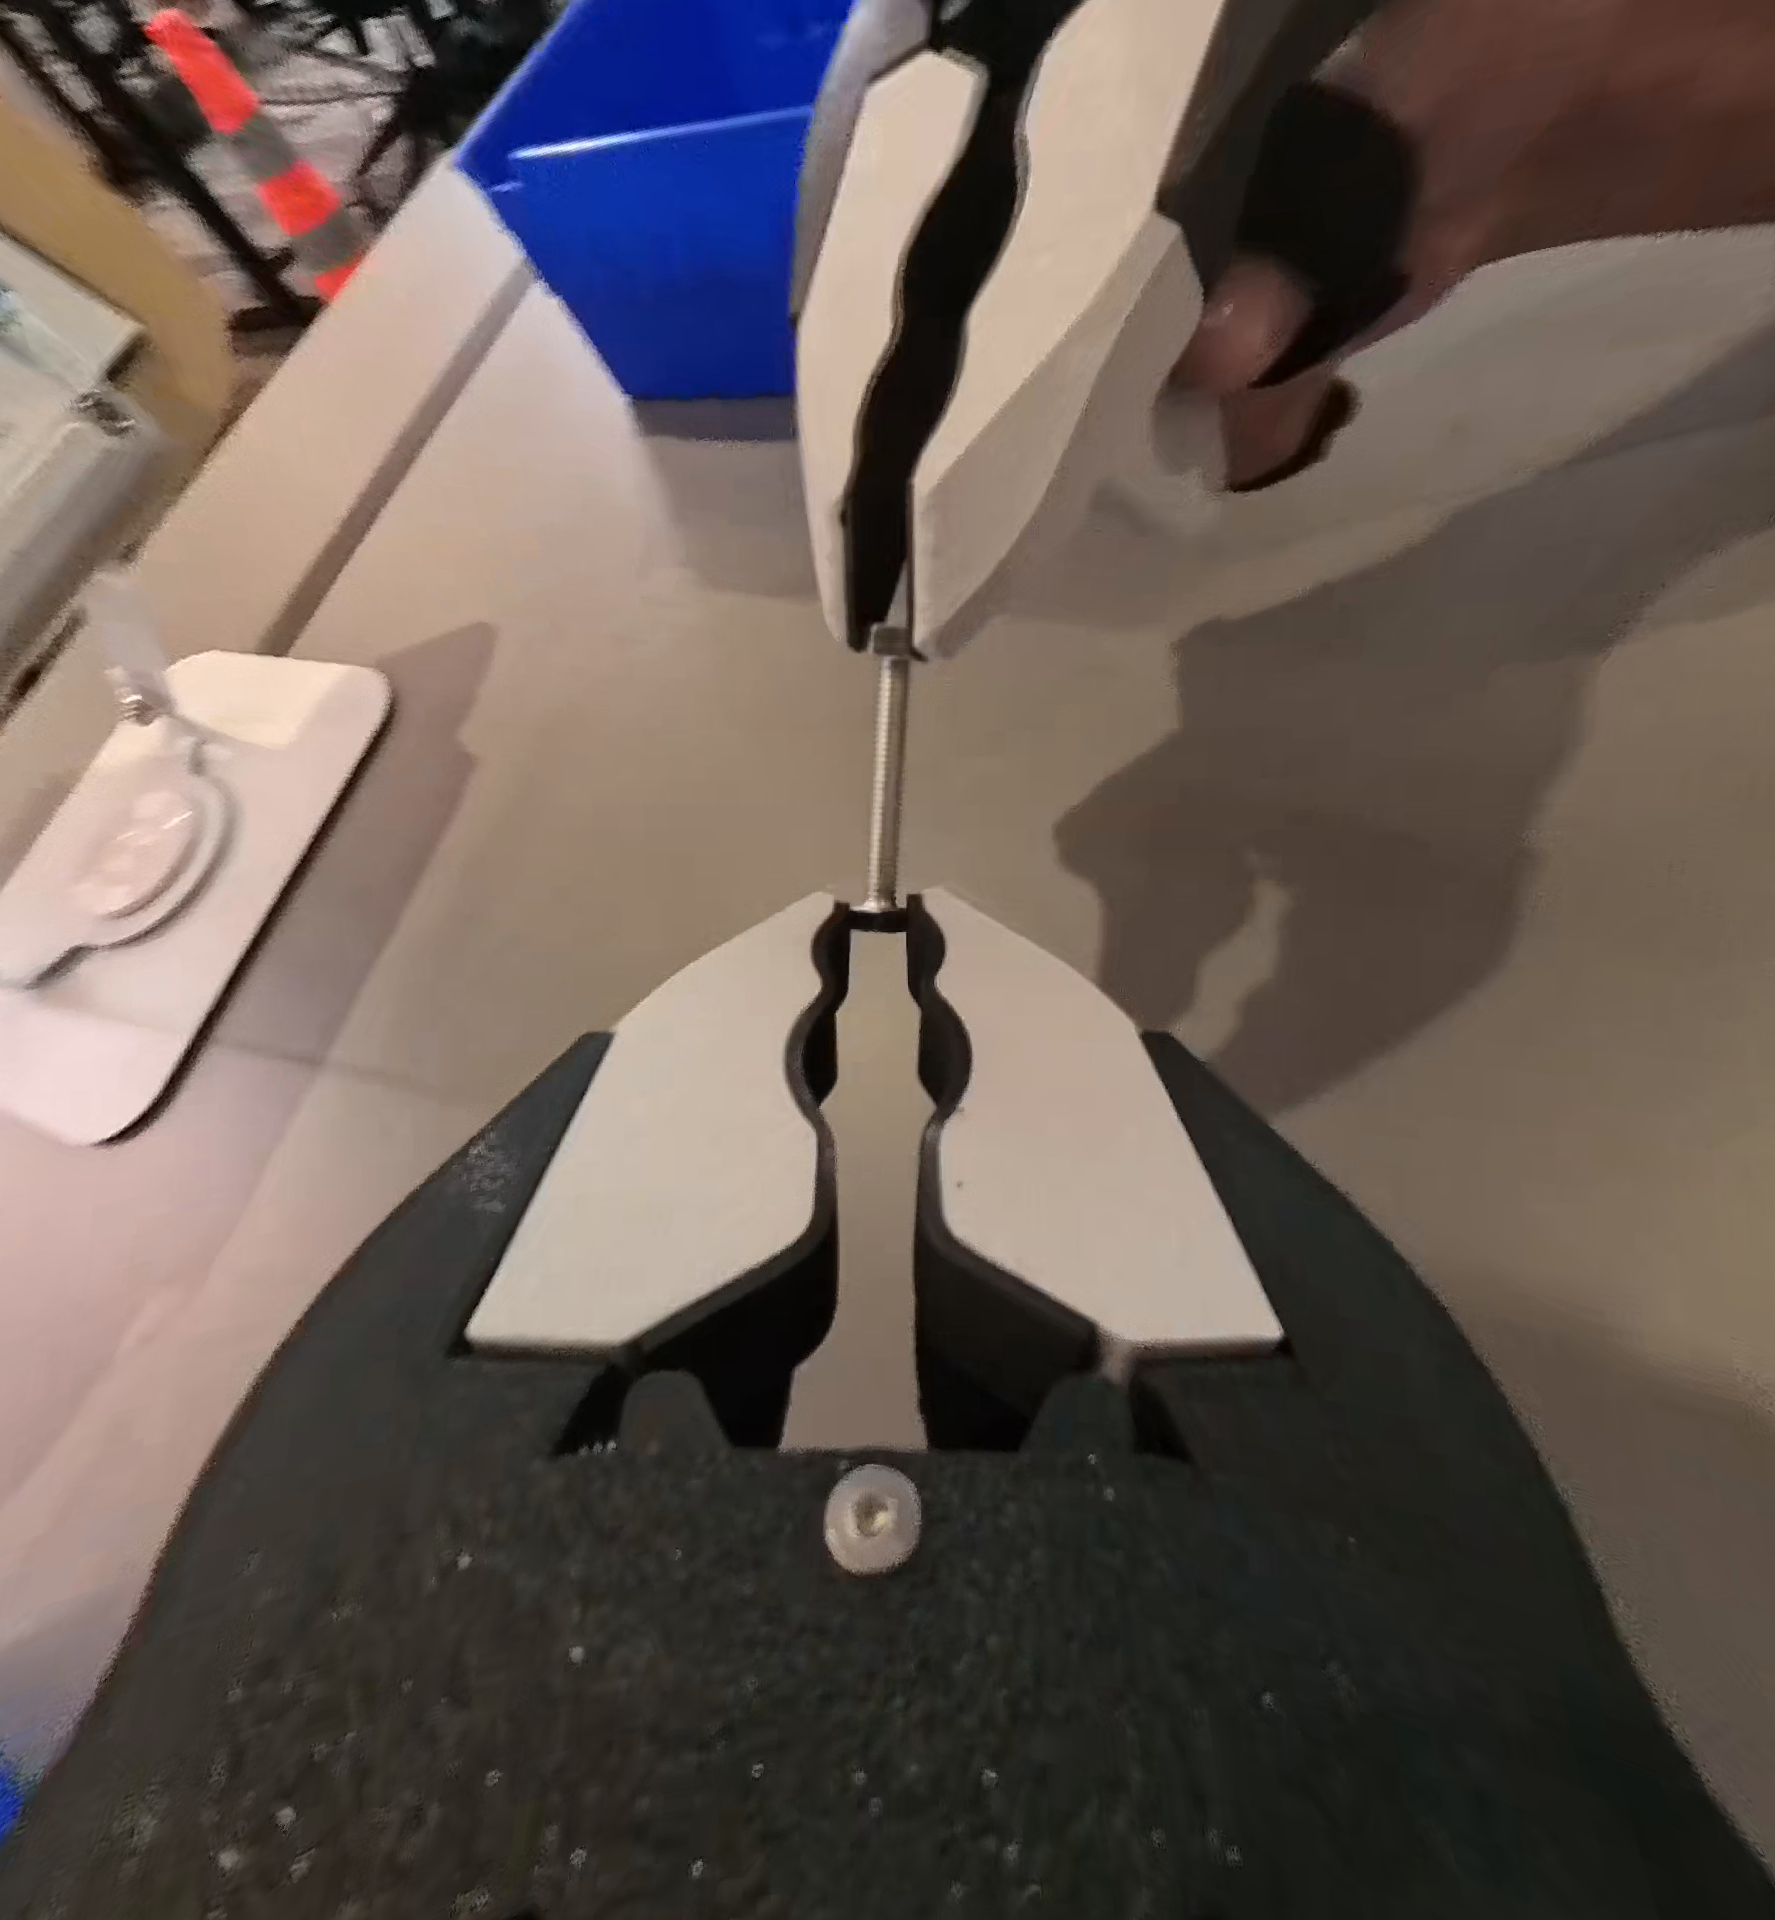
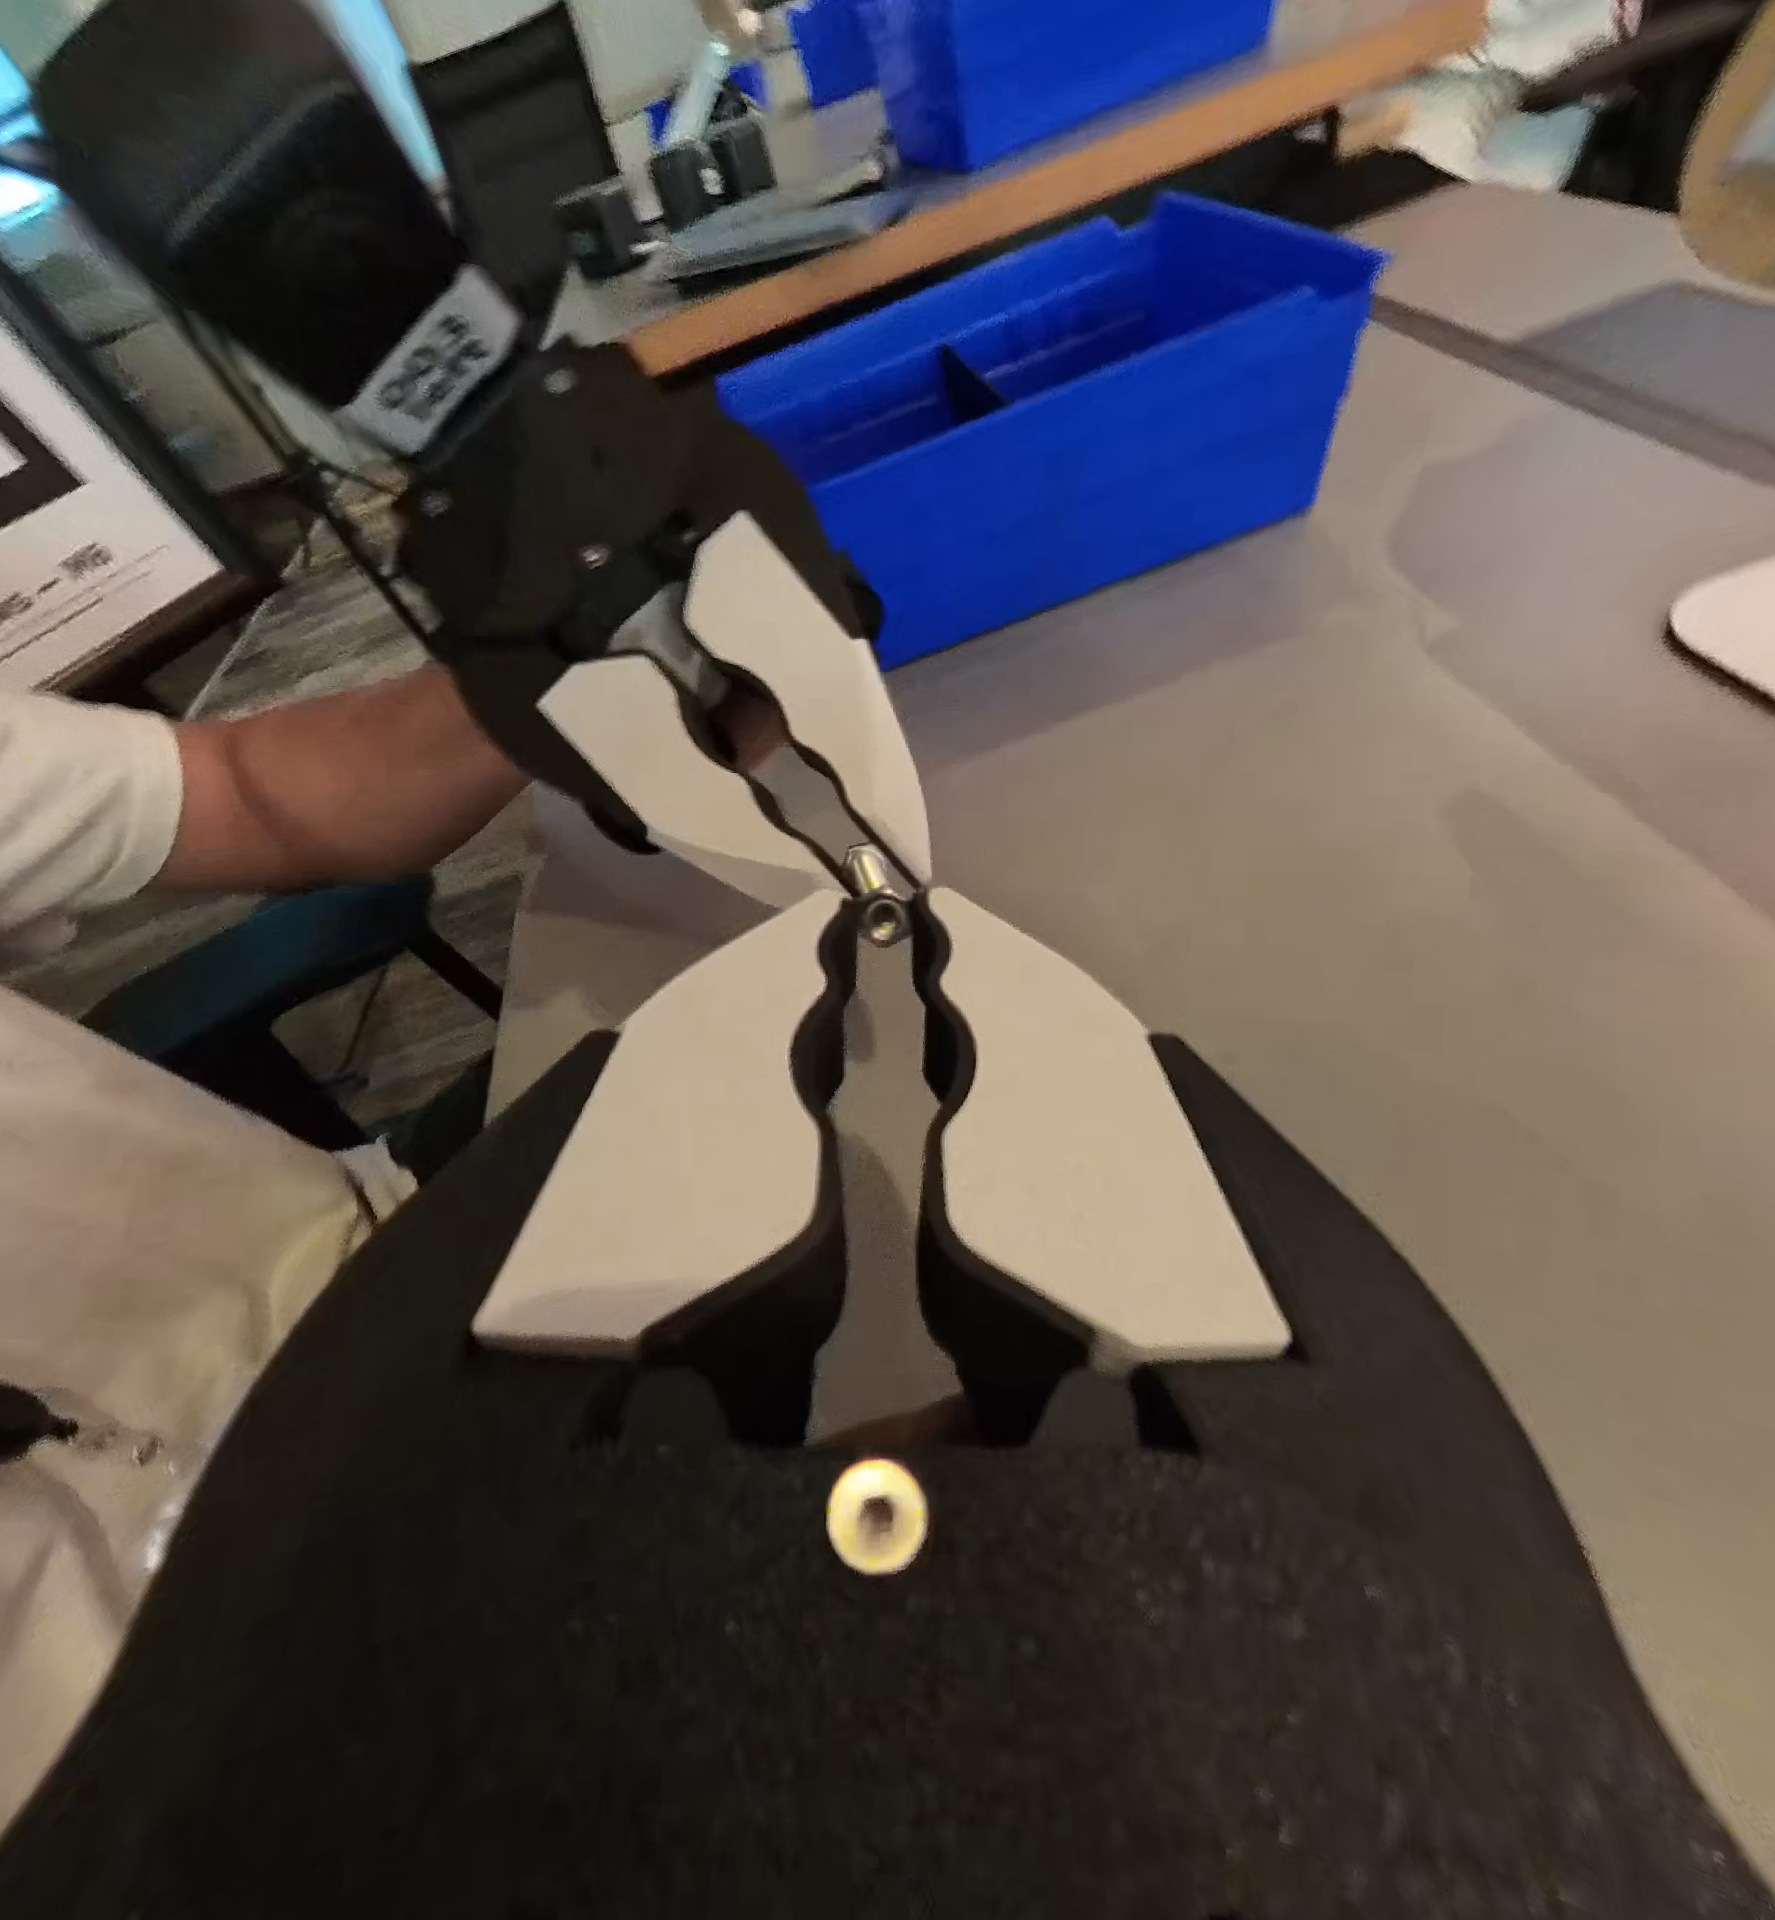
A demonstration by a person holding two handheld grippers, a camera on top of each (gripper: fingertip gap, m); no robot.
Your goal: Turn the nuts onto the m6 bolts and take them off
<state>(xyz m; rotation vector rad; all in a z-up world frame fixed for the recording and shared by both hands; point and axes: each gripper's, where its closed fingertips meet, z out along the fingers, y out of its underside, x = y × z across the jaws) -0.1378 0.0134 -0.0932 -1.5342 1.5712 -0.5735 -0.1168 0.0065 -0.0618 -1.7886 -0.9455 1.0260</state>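
Left gripper (image 1: 881, 906) fingers pinch the bolt (image 1: 885, 774) by its head, shank running straight out from the fingertips. Right gripper (image 2: 881, 920) fingers pinch the nut (image 2: 881, 922) at the bolt's far tip, coaxial, held above the desk (image 1: 654, 727).

Each gripper has a black, rough, grainy plastic body, wide like a shovel, with one round silver screw (image 2: 877, 1515) in the middle. Two flat, light grey fingers (image 1: 675, 1164) stick out in front and end in narrow tips. Their inner edges are black and wavy. The left gripper (image 2: 867, 868) has small screws on its black frame and a white sticker with dark marks. The person wears a cream long sleeve (image 2: 41, 800).
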